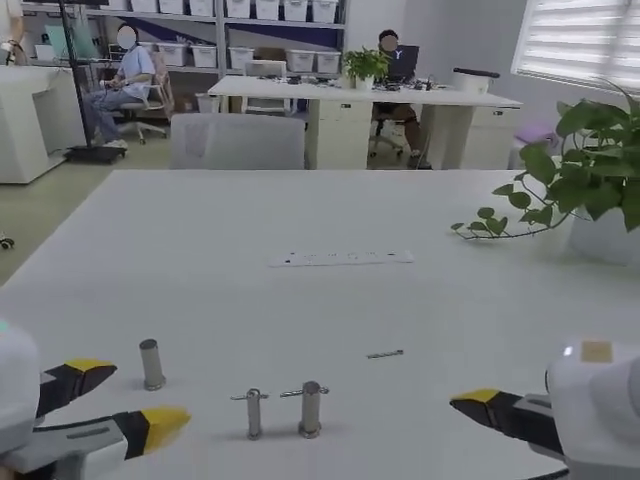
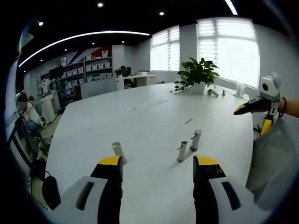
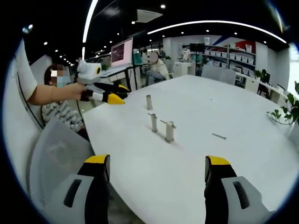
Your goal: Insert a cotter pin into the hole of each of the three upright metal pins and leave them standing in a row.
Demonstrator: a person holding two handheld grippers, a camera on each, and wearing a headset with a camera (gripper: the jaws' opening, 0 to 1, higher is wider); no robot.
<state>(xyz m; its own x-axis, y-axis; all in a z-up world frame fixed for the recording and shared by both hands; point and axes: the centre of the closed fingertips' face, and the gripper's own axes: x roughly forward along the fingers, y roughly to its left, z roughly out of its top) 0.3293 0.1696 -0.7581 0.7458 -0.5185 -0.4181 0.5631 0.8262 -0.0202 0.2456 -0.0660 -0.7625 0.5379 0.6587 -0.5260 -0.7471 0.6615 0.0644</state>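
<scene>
A wide white matte surface [image 1: 300, 220] spreads across the foreground, with a narrow white strip [image 1: 340, 258] lying along its middle. A leafy green plant in a white pot [image 1: 600, 200] stands at its right edge, and a grey chair back [image 1: 237, 141] at the far edge. Beyond is a long white desk [image 1: 300, 88]. Shelves of white storage bins [image 1: 250, 10] line the back wall. White slatted blinds [image 1: 580, 40] cover the window on the right. The dark ceiling [image 2: 140, 14] carries a curved light strip [image 2: 88, 36].

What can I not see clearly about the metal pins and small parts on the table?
Hole of the bare pin: too small in all views.
Ends of the two inserted cotter pins: tiny and blurred, head view.
Shape of the loose cotter pin: too small, head view.
Marks on the white strip: blurred, head view.
</scene>
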